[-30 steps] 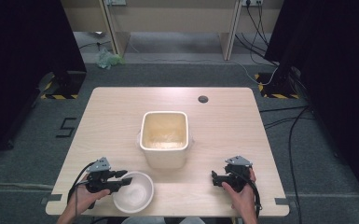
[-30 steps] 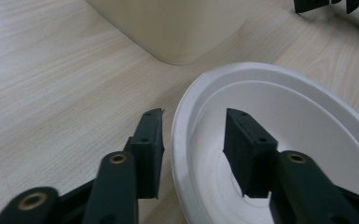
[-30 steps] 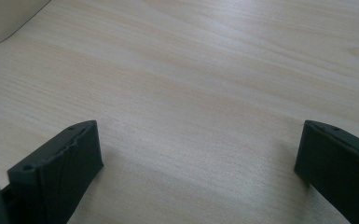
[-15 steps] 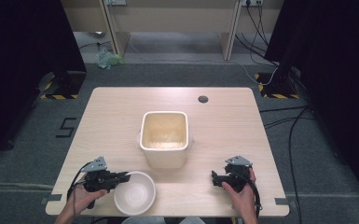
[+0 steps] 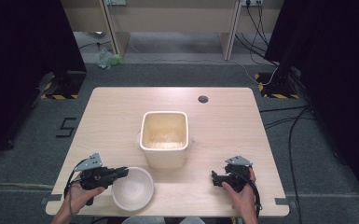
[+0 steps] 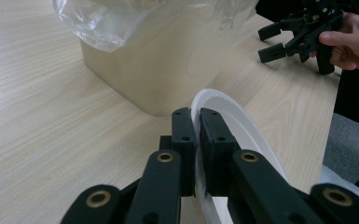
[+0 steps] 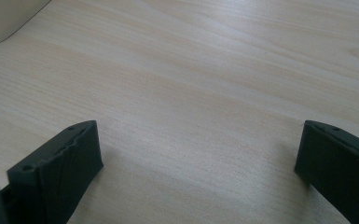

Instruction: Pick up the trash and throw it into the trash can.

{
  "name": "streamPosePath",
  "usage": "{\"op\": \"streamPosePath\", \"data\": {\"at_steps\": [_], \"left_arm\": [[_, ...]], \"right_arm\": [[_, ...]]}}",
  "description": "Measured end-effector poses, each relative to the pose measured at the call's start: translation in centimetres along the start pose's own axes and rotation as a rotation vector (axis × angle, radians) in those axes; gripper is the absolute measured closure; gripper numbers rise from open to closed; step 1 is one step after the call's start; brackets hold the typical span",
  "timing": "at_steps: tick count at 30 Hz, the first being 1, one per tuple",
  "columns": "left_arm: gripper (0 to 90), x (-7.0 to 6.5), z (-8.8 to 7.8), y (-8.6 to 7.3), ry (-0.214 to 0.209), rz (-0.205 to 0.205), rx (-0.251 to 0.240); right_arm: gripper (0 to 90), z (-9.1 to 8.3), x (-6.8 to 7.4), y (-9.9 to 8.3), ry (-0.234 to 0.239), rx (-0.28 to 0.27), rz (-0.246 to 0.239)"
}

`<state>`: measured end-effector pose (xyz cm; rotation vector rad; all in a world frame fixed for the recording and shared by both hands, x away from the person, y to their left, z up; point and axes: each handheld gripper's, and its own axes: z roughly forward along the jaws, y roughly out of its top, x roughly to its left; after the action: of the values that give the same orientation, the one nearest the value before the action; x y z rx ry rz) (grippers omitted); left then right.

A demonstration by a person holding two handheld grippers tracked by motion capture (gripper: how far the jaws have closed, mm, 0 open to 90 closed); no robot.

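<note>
Bowl [image 5: 132, 188] rim pinched between just-closed jaws of L gripper [image 5: 121, 173]; R gripper [image 5: 214, 177] open, well apart.

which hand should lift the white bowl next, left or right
Left. The left gripper is already shut on the white bowl rim, beside the beige bin. The right gripper rests open on bare table, farther from the bowl.

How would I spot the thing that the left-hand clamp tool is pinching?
Start at the light wooden table and find the tall cream square bin lined with clear plastic at its middle. Nearer the person and left of it sits a round white bowl, its rim pinched by the left gripper. It alone is round, low and white.
</note>
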<state>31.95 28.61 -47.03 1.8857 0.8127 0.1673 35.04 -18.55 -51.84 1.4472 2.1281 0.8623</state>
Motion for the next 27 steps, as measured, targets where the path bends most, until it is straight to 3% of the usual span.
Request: {"op": "streamPosePath", "data": {"at_steps": [5,13,27], "left_arm": [[84.7,0.2,-0.2,0.2,-0.029,-0.033,-0.028],[84.7,0.2,-1.1,1.2,-0.039,-0.027,-0.065],[84.6,0.0,-2.3,3.9,-0.092,-0.030,-0.141]], "right_arm": [[0.5,0.0,0.0,0.0,0.000,0.000,-0.001],[0.5,0.0,0.0,0.0,0.001,-0.001,-0.001],[0.5,0.0,0.0,0.0,0.001,0.000,-0.003]]}}
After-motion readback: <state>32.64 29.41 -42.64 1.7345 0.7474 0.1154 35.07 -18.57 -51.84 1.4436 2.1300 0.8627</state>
